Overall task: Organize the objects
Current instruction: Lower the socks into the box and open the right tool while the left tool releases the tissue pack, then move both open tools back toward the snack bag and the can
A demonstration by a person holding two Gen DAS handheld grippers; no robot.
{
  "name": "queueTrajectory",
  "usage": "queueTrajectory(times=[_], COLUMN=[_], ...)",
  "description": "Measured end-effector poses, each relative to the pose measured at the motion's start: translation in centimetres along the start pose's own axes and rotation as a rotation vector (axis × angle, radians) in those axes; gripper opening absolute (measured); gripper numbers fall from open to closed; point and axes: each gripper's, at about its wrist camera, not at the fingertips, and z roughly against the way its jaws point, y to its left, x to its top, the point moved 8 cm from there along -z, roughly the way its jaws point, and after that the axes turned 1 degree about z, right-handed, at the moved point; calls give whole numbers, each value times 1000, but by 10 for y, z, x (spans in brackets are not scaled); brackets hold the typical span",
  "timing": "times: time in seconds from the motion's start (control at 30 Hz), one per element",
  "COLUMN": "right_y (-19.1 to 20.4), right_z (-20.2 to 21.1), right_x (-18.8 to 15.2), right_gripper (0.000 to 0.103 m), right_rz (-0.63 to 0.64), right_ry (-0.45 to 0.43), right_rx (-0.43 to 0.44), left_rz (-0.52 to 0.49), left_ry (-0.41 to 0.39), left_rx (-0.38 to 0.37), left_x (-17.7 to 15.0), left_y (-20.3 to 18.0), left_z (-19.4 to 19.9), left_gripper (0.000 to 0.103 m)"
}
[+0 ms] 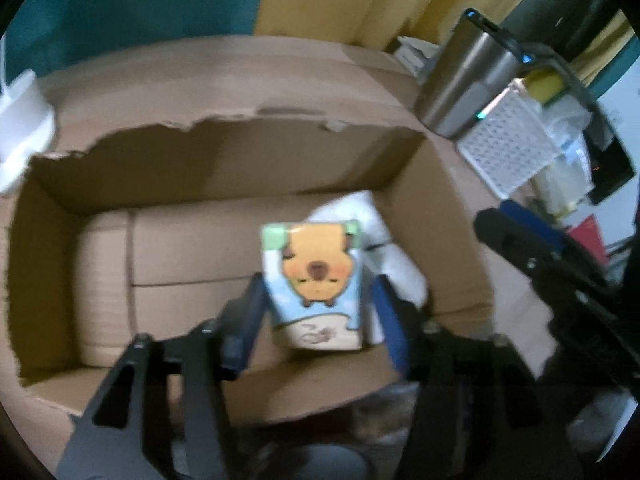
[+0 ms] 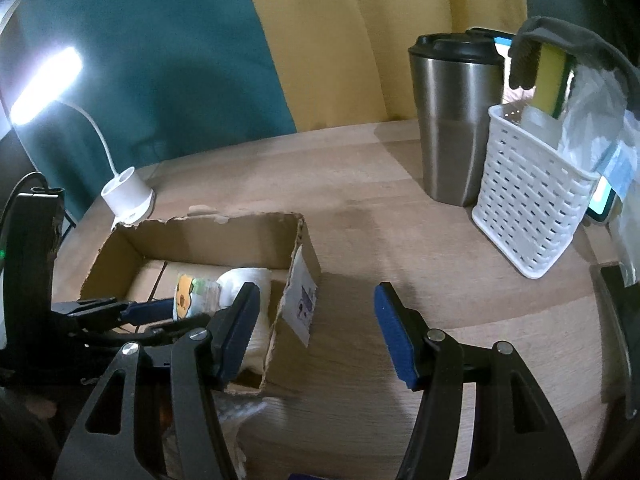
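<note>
Item, my left gripper (image 1: 320, 300): two matte black angular arms with triangular cut-outs, a silver screw head at each pivot, and flat fingers (image 1: 390, 320) faced in blue padding. Item, my right gripper (image 2: 316, 324): the same build, black linkages, round silver screws, blue pads (image 2: 394, 332) with a finely ribbed face on black backing plates. From my right camera I see the left unit's black frame side-on.

Tissue pack (image 1: 316, 284) between jaws, cardboard box (image 1: 224, 168)
</note>
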Motion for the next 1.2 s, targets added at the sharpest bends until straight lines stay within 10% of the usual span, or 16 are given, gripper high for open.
queueTrajectory(times=[1.2], right_y=[30], right_z=[46], right_x=[-24], right_gripper=[69], right_rz=[54], right_ry=[-30], right_rx=[-81], left_rz=[-129], left_ry=[-338], left_rx=[53], left_x=[-22], left_y=[6], left_z=[95], left_gripper=[81])
